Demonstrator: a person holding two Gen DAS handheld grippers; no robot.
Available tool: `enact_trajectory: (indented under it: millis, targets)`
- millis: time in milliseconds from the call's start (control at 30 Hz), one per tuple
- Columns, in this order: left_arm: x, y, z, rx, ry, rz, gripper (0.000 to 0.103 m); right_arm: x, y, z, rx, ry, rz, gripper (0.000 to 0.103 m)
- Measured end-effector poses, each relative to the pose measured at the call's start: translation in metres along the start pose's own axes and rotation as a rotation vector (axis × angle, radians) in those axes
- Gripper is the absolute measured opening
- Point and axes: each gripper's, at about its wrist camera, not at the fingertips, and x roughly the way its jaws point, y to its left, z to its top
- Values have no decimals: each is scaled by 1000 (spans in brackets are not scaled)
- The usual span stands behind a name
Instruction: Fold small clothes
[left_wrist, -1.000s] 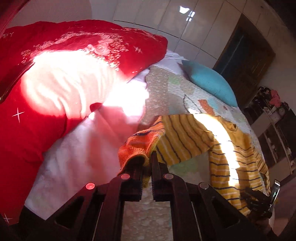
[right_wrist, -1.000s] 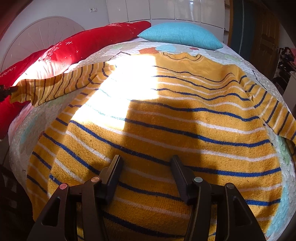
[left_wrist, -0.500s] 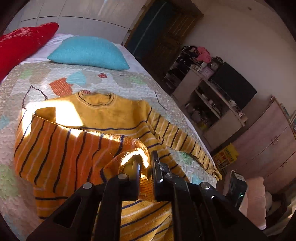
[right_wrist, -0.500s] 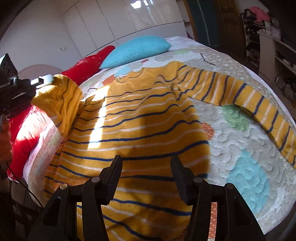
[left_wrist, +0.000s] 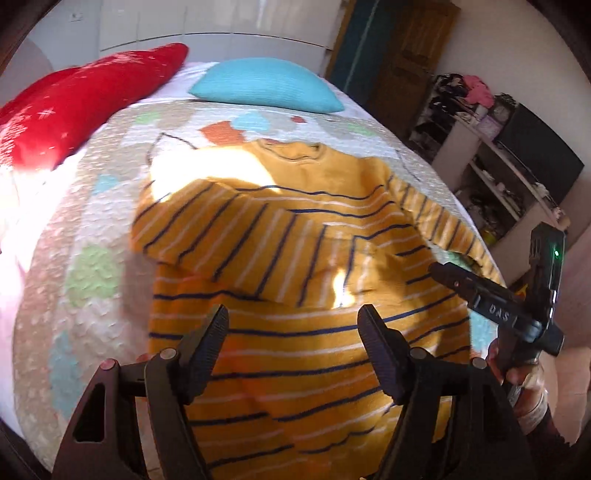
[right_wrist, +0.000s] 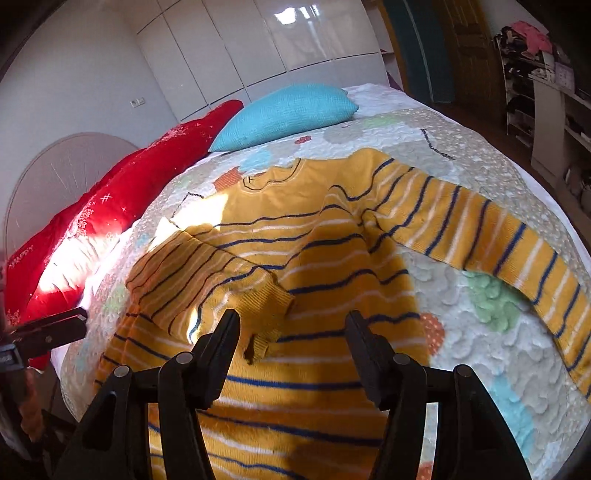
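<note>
A yellow sweater with blue and white stripes (left_wrist: 314, 332) lies flat on the quilted bed; it also shows in the right wrist view (right_wrist: 295, 266). One sleeve (right_wrist: 207, 273) is folded across the chest. The other sleeve (right_wrist: 480, 236) stretches out to the right on the quilt. My left gripper (left_wrist: 293, 328) is open and empty above the lower body of the sweater. My right gripper (right_wrist: 291, 332) is open and empty above the cuff of the folded sleeve; it also shows in the left wrist view (left_wrist: 491, 302) at the right.
A patterned quilt (right_wrist: 480, 321) covers the bed. A turquoise pillow (right_wrist: 288, 110) and a red pillow (right_wrist: 110, 206) lie at the head. Shelves with clutter (left_wrist: 491, 147) stand right of the bed, beside a dark door (left_wrist: 402, 59).
My left gripper carried the sleeve across the sweater, let it go on the chest and opened. The right gripper moved back a little.
</note>
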Motion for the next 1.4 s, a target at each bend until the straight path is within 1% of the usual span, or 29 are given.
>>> enact_trajectory:
  millis: [100, 133, 167, 200, 233, 267, 300, 367, 433, 500, 533, 600, 633, 667, 733, 767, 833, 867, 900, 967, 1000, 1067, 1100, 1200, 1300, 1400]
  targets:
    - [-17, 31, -15, -66, -35, 89, 75, 34, 9, 4, 12, 73, 25, 63]
    - [-21, 41, -20, -86, -49, 121, 78, 43, 14, 3, 4, 97, 31, 45]
    - [-22, 51, -25, -105, -59, 152, 79, 50, 20, 1, -14, 125, 36, 27]
    - [-20, 60, -29, -122, -60, 179, 79, 54, 29, -1, -46, 153, 31, 6]
    - [-18, 68, -32, -139, -52, 203, 79, 55, 38, -2, -88, 157, 3, 6]
    - [-15, 76, -36, -155, -40, 216, 79, 51, 47, -2, -133, 139, -24, 6]
    - [-12, 83, -39, -171, -31, 215, 79, 45, 54, 1, -163, 119, -30, 6]
    - [-6, 92, -43, -198, -19, 200, 79, 30, 56, 16, -166, 65, -39, 6]
    - [0, 97, -46, -211, -15, 190, 79, 18, 48, 38, -140, 13, -51, 5]
    - [5, 97, -50, -217, -9, 174, 79, 16, 36, 57, -111, -8, -81, 5]
    - [8, 97, -52, -219, -3, 164, 79, 18, 29, 63, -98, -10, -100, 5]
    - [16, 94, -58, -218, 19, 140, 79, 30, 14, 70, -99, 16, -156, 5]
    - [21, 90, -60, -212, 33, 132, 79, 38, 8, 68, -104, 40, -194, 5]
    - [25, 87, -63, -204, 44, 128, 79, 43, 2, 63, -105, 72, -212, 5]
    - [33, 80, -68, -183, 64, 132, 79, 47, -5, 46, -104, 122, -188, 6]
    - [36, 76, -71, -168, 70, 150, 79, 47, -6, 36, -117, 138, -187, 6]
    - [40, 69, -73, -129, 68, 194, 79, 47, -9, 17, -152, 165, -241, 6]
    - [42, 65, -74, -109, 68, 216, 79, 47, -14, 10, -154, 175, -261, 6]
    - [43, 61, -75, -92, 70, 236, 79, 44, -21, 5, -137, 178, -263, 6]
    - [42, 56, -75, -77, 71, 259, 79, 32, -33, 1, -82, 162, -238, 5]
    - [41, 55, -75, -79, 73, 260, 79, 23, -36, 1, -58, 146, -225, 5]
    - [39, 54, -74, -90, 77, 259, 79, 6, -35, 0, -36, 111, -227, 6]
    - [38, 52, -74, -90, 75, 264, 79, -2, -33, -1, -29, 94, -227, 9]
    - [34, 41, -74, -67, 64, 271, 79, -18, -21, -9, -14, 64, -186, 27]
    - [33, 31, -74, -29, 58, 276, 79, -22, -5, -21, -24, 61, -156, 28]
    - [31, 24, -75, -6, 56, 283, 79, -20, 8, -35, -30, 82, -117, 28]
